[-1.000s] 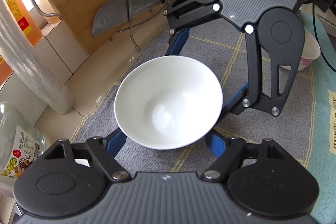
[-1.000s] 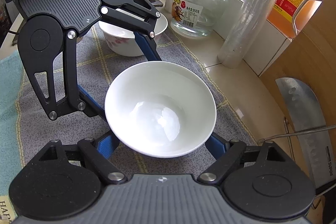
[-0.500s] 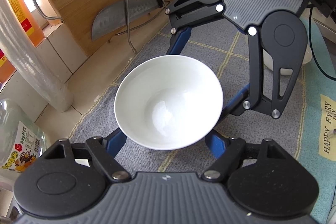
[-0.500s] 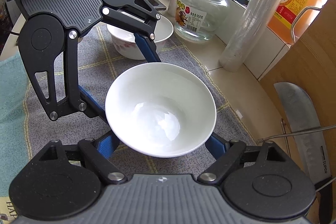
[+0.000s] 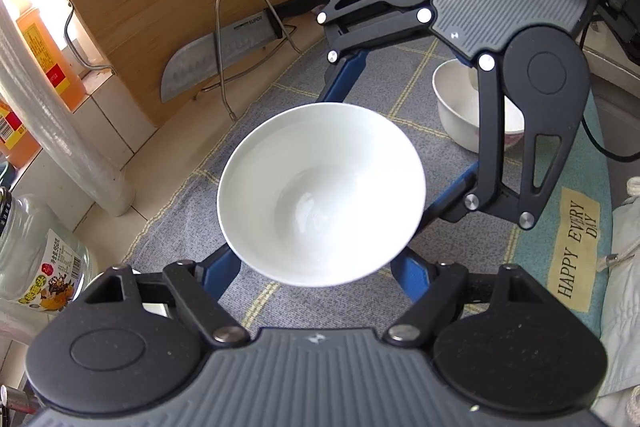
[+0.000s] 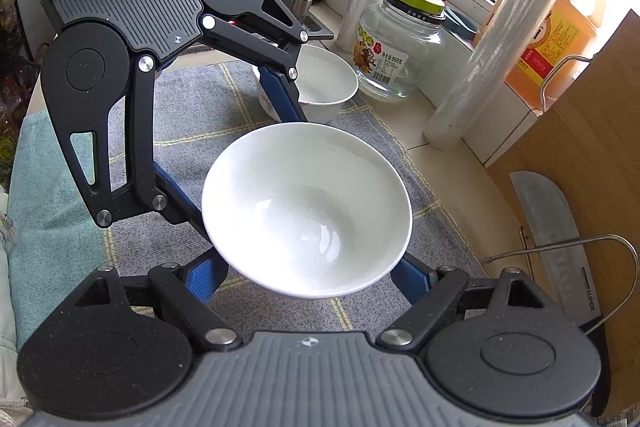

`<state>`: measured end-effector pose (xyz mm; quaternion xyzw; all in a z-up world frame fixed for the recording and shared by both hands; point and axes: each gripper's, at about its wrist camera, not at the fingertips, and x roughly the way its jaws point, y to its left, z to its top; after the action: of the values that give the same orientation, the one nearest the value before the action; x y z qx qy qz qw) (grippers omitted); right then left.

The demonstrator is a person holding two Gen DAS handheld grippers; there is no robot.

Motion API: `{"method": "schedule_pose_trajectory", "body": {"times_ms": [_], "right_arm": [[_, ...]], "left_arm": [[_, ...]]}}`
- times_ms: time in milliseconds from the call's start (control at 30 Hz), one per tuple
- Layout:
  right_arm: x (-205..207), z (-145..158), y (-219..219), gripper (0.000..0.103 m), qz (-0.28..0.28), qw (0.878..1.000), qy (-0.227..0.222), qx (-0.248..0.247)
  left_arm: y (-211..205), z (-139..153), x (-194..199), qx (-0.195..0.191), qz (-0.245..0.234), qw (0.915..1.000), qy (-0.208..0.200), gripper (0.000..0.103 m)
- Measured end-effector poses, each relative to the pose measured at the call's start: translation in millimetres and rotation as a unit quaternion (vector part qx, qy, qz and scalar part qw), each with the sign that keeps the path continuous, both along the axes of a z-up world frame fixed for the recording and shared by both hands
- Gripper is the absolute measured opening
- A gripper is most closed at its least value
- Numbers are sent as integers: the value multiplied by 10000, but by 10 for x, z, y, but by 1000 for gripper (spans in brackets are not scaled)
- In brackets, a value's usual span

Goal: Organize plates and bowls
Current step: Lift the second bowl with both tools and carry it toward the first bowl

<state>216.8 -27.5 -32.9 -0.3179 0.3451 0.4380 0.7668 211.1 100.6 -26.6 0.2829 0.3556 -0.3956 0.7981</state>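
Up comes the white bowl (image 5: 322, 193), clear of the grey mat (image 5: 280, 303) now, left gripper (image 5: 320, 267) and right gripper (image 6: 308, 277) each clamped on it from opposite sides; beyond, a second bowl (image 6: 326, 83) sits on the mat.

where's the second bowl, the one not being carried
The second bowl sits on the grey checked mat, beyond the white bowl, next to the glass jar; in the left wrist view it shows at upper right.
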Motion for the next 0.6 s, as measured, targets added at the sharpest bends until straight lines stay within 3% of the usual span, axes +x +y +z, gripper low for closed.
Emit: {"method": "schedule_pose_trajectory", "body": {"times_ms": [600], "right_arm": [[-612,130,-242,91,-574,9983,-70,90]], "left_arm": [[-218,146,-404,42,-616,9981,-14,81]]}}
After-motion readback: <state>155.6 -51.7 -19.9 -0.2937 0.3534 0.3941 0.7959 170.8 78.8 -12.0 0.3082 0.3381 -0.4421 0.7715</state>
